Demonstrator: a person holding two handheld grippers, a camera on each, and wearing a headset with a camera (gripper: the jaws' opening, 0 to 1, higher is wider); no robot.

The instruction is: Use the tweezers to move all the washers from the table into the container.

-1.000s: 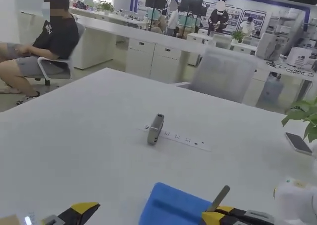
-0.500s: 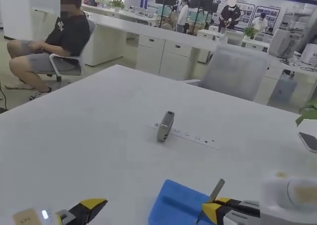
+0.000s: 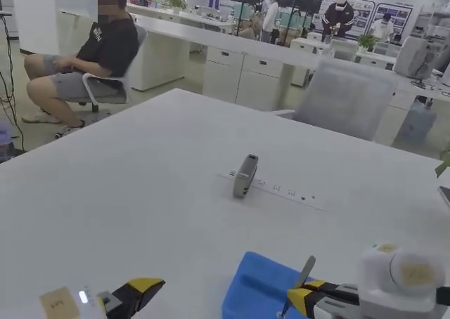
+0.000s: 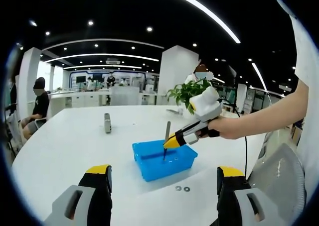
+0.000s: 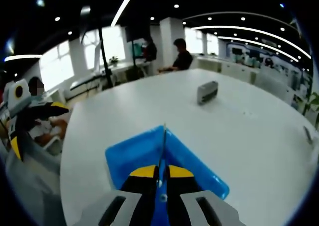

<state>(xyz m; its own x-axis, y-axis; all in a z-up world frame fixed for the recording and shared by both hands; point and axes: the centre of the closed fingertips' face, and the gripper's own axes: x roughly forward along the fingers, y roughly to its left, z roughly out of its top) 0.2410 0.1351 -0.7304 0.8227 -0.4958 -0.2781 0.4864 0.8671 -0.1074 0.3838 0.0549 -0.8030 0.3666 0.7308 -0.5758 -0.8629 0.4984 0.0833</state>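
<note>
Left gripper view, lower centre, shows two small silver washers [image 4: 178, 188] lying on the white table [image 4: 75, 141] just beside the blue plastic container [image 4: 149, 170], so work apparently remains, while the right gripper [image 4: 172, 141] clamps slim metal tweezers [image 4: 166, 135] over it and the left gripper [image 4: 164, 171] gapes empty.

White table [image 3: 140, 192], blue container [image 3: 256, 291] at 6 o'clock, grey block [image 3: 245, 176] and power strip [image 3: 288, 190] mid-table, perhaps two washers [image 4: 182, 188] beside the container.
</note>
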